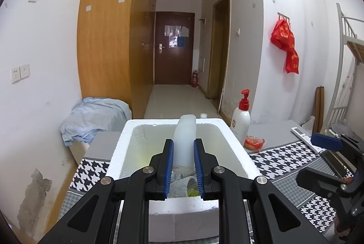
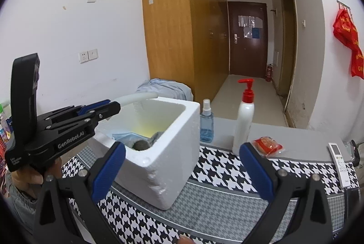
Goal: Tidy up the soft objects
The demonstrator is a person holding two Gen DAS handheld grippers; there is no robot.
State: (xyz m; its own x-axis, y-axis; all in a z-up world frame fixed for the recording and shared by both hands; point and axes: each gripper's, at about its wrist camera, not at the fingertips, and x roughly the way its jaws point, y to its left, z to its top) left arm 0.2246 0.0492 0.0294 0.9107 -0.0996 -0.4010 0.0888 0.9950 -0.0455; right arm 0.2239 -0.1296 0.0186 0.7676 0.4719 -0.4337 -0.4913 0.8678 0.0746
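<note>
Both blue fingers (image 1: 169, 162) of the left gripper (image 1: 183, 146) are pressed on a soft white strip (image 1: 184, 139), held over the foam box (image 1: 229, 132). The strip should be lowered gently onto the soft things (image 2: 145, 141) inside, then let go. The right gripper (image 2: 182, 166), wide and empty, is kept near the box's right side. A pump bottle (image 2: 244, 121), a spray bottle (image 2: 206, 123) and a red packet (image 2: 267, 145) are left standing beyond.

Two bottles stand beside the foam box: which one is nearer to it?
The blue spray bottle, right beside the foam box; the white pump bottle with the red pump stands farther right.
</note>
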